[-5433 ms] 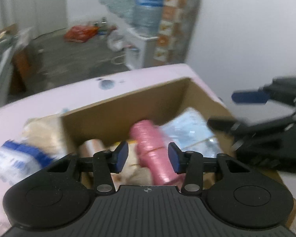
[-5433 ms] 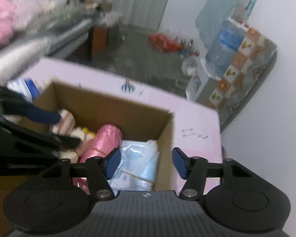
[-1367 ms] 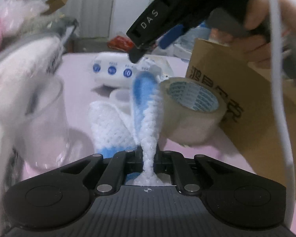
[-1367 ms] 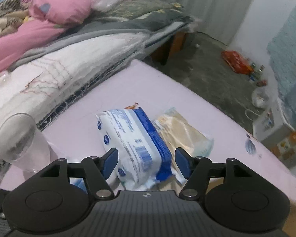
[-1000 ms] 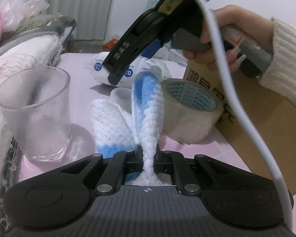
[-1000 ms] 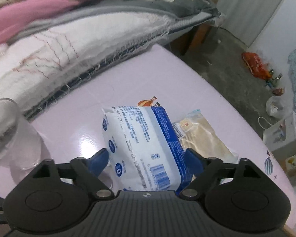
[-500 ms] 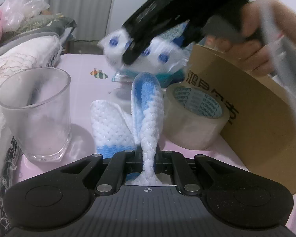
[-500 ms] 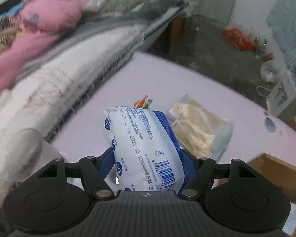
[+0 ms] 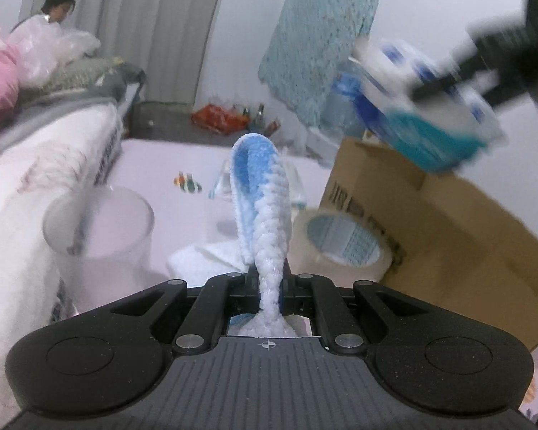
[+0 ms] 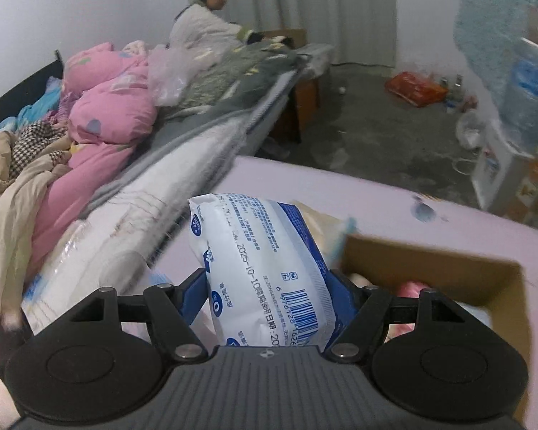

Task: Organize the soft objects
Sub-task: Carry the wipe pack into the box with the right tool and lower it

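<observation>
My left gripper [image 9: 269,279] is shut on a fluffy white-and-blue cloth [image 9: 262,193], which stands up folded between its fingers while the rest trails on the pink table [image 9: 183,157]. The right gripper [image 10: 267,283] is shut on a white-and-blue tissue pack [image 10: 265,251], its blue pads [image 10: 193,286] pressing both sides. From the left wrist view, that pack [image 9: 423,122] hangs blurred in the air above the open cardboard box [image 9: 430,222]. The box [image 10: 430,261] lies just right of the pack and holds a pink roll [image 10: 409,290].
A roll of clear tape [image 9: 344,247] sits against the box, and a drinking glass [image 9: 100,236] stands left of the cloth. A beige wrapped pack [image 10: 322,222] lies on the table. A bed piled with quilts [image 10: 107,114] borders the left; a person [image 10: 204,25] is at its far end.
The right gripper has closed on the tissue pack, lifted it off the table and swung it over towards the box. The left gripper has risen a little with the cloth.
</observation>
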Available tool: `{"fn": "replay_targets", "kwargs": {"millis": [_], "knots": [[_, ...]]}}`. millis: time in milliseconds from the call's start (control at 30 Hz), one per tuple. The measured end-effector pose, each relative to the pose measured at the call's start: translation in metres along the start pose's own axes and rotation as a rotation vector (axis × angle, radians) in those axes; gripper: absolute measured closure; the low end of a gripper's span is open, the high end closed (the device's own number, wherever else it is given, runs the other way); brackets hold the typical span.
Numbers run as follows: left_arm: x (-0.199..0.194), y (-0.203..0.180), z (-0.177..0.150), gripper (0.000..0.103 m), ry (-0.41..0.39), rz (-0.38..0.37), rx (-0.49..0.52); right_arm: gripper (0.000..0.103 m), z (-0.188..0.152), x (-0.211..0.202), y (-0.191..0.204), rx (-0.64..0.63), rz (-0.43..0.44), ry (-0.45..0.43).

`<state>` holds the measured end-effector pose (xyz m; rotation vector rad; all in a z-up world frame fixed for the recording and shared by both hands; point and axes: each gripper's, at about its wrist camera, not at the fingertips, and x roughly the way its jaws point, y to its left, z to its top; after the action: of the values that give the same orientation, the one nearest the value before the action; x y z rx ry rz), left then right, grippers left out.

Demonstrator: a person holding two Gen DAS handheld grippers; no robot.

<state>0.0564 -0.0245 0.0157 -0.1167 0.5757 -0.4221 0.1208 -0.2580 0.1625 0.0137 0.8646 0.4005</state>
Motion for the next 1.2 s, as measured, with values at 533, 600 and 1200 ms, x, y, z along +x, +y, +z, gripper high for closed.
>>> {"fn": "replay_targets", "kwargs": {"millis": [533,600,1200], "knots": [[-0.031,-0.017,0.015,0.097,-0.071,-0.016,-0.036,0.057,-0.107,0.021,-0.078,0.231,-0.139,0.309],[-0.03,-0.014,0.015,0.097,-0.064,-0.025,-0.05,0.055,-0.117,0.041,-0.074,0.286,-0.135,0.377],[-0.028,0.0,0.015,0.097,-0.045,-0.06,-0.119,0.079,-0.123,0.009,-0.104,0.456,0.068,0.299]]}}
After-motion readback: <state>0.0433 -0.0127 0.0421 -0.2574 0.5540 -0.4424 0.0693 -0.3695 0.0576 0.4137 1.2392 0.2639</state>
